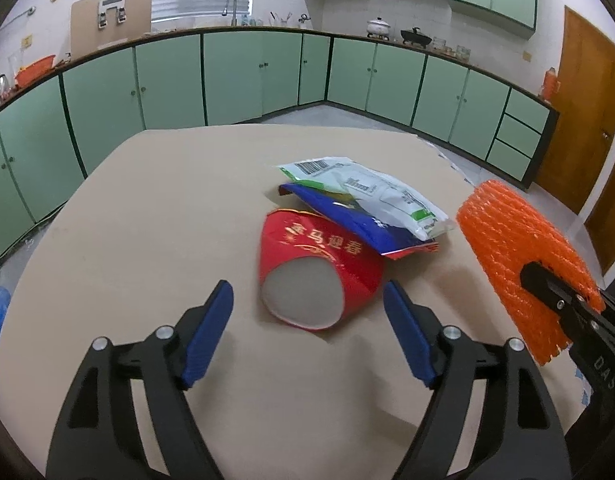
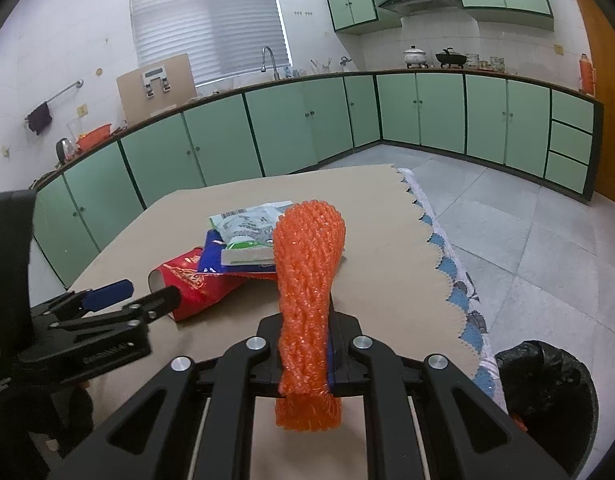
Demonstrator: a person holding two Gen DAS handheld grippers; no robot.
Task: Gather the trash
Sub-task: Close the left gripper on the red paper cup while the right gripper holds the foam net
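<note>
In the left wrist view your left gripper [image 1: 307,328] stands wide, nothing between its blue pads [image 1: 211,332]; the crushed red paper cup [image 1: 317,268] lies on its side at centre frame, open mouth toward you, just beyond the tips, with a blue wrapper [image 1: 359,224] and a white-green pouch [image 1: 371,192] stacked on its far end; bring the pads down either side of the cup's mouth and close gently, since it will likely flatten; the orange foam net sleeve [image 1: 515,248] hangs at right. In the right wrist view your right gripper [image 2: 307,364] is clamped narrow on that foam net sleeve [image 2: 307,280] at lower centre; the black-lined trash bin [image 2: 547,396] waits at lower right, beside the table [image 2: 387,272].
</note>
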